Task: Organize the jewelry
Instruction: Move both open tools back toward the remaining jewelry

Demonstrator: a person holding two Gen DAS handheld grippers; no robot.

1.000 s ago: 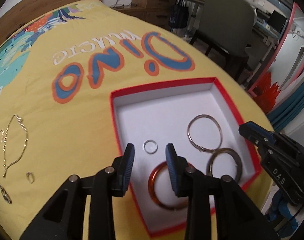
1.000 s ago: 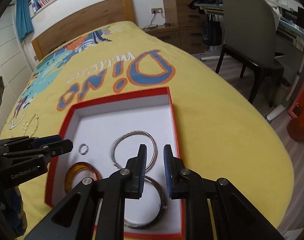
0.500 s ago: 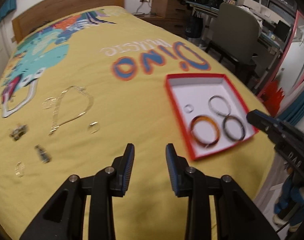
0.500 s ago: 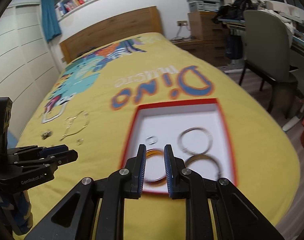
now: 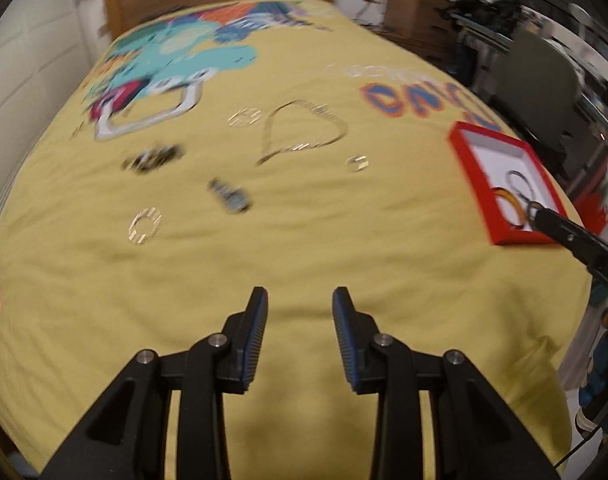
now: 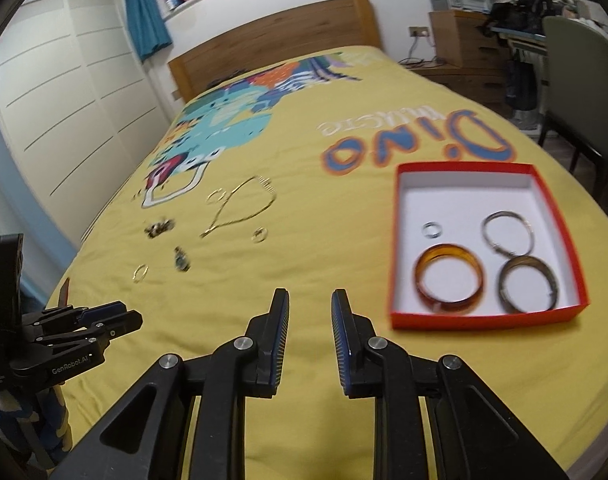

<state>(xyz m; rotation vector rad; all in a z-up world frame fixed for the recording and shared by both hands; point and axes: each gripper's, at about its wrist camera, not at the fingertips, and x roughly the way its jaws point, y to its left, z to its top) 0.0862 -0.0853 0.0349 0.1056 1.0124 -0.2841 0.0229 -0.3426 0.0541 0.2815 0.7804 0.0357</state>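
Observation:
A red box with a white inside [image 6: 395,240] [image 5: 463,156] lies on the yellow bedspread at the right. It holds an amber bangle [image 6: 449,278], a dark bangle [image 6: 528,285], a silver hoop [image 6: 507,228] and a small silver ring [image 6: 431,229]. Loose on the spread to the left lie a gold chain [image 6: 240,208] [image 5: 304,132], a small ring [image 6: 260,234] [image 5: 356,163], a gold ring [image 6: 140,272] [image 5: 145,225], a dark pendant [image 6: 181,259] [image 5: 230,197] and a dark cluster [image 6: 159,227] [image 5: 152,159]. My left gripper [image 5: 300,308] [image 6: 120,320] is open and empty over bare spread. My right gripper [image 6: 309,308] is open and empty, left of the box.
A wooden headboard [image 6: 276,36] stands at the far end. A grey chair [image 6: 583,60] and wooden drawers [image 6: 463,44] stand to the right of the bed. White wardrobe doors [image 6: 64,100] are on the left. The bed edge runs close below both grippers.
Both grippers have pulled back from the red box and swung left. The loose jewelry on the spread has come into view. The box contents have not moved.

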